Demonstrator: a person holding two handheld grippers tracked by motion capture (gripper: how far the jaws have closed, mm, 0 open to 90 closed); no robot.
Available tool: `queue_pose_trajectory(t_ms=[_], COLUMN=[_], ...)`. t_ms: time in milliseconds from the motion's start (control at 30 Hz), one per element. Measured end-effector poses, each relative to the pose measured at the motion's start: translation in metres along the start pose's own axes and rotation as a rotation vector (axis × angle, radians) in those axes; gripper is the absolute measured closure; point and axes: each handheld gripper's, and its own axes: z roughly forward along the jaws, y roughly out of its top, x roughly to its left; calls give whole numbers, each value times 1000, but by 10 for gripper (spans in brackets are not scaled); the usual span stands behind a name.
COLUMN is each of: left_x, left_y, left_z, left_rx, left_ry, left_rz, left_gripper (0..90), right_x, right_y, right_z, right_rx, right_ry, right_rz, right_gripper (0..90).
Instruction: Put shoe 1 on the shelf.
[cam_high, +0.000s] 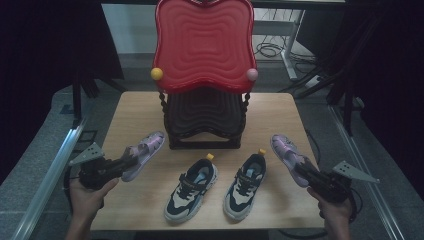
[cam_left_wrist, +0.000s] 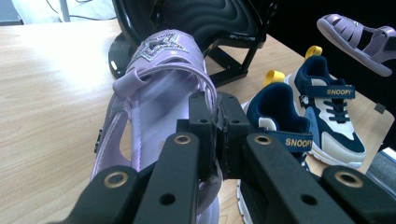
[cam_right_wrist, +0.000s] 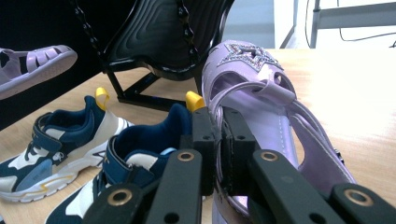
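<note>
Two lilac sandals with star trims are held, one in each gripper. My left gripper (cam_high: 127, 162) is shut on the side edge of the left sandal (cam_high: 145, 152), toe pointing toward the rack; its jaws (cam_left_wrist: 217, 135) pinch that sandal (cam_left_wrist: 163, 70). My right gripper (cam_high: 306, 172) is shut on the right sandal (cam_high: 287, 154), whose edge is clamped (cam_right_wrist: 219, 149) on the sandal (cam_right_wrist: 261, 93). Both sandals look raised a little off the table. A two-tier rack (cam_high: 202, 45), red shelf above black shelf (cam_high: 205, 115), stands at the back centre.
Two navy and white sneakers (cam_high: 191, 189) (cam_high: 246, 186) with yellow heel tabs lie side by side on the wooden table (cam_high: 280, 115) in front of the rack, between the grippers. Metal rails run along both table sides; cables lie on the floor behind.
</note>
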Motion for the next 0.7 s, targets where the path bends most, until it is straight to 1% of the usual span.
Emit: queue_pose_trajectory(t_ms=[67,267,433,533,700], left_x=[-1,-4,-6,-8,-10], left_y=[3,9,17,21,26], left_z=[1,7,12,15,23], left_rx=[-2,-1,-7,-12,-9], left_ry=[-2,-11,-19,-29,-40], left_rz=[3,12,23,24,26], left_gripper=[860,861,861,860,860], right_x=[1,7,12,14,20], right_y=[2,8,13,16,21], right_z=[1,7,15,20,27], right_rx=[-8,-19,-20,-15,-16], right_ry=[0,20,37,44,58], right_rz=[-7,-16,-22,-32,-35], right_gripper=[859,858,858,858,858])
